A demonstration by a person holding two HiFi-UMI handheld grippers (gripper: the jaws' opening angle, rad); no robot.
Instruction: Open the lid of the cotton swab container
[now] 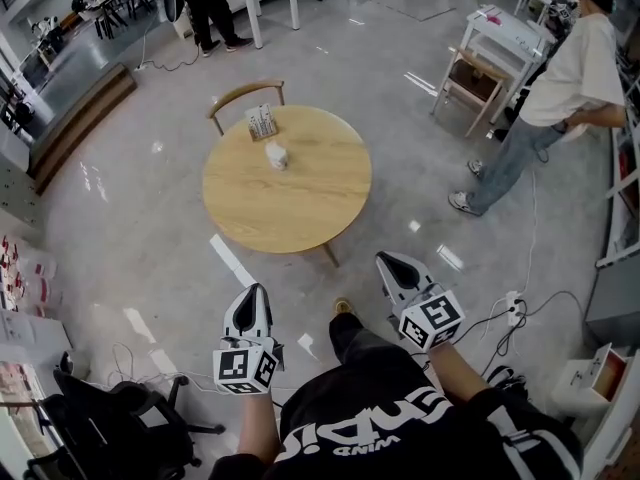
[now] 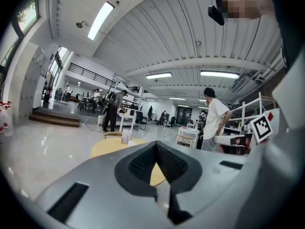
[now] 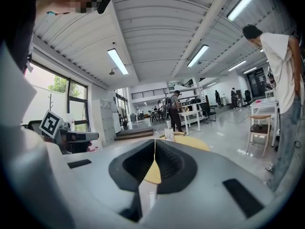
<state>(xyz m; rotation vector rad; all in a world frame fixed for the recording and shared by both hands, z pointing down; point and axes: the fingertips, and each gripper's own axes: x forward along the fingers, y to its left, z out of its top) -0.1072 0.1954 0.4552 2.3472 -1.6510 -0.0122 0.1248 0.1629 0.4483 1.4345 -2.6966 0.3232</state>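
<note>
A round wooden table (image 1: 300, 203) stands on the floor ahead of me. On its far side are a small white round container (image 1: 276, 155) and a clear box of upright sticks (image 1: 262, 121); which one holds the cotton swabs I cannot tell. My left gripper (image 1: 258, 292) and right gripper (image 1: 386, 260) hang over the floor, short of the table's near edge. Both are shut and hold nothing. In the left gripper view the shut gripper (image 2: 156, 145) points at the table (image 2: 106, 147) and box (image 2: 126, 137). In the right gripper view the gripper (image 3: 154, 142) is also shut, with the box (image 3: 168, 134) beyond it.
A wooden chair (image 1: 245, 95) is tucked in behind the table. A person in a white shirt (image 1: 572, 68) stands at the right near a white desk (image 1: 505, 30). A black office chair (image 1: 105, 428) sits at lower left. Cables and a power strip (image 1: 513, 306) lie at the right.
</note>
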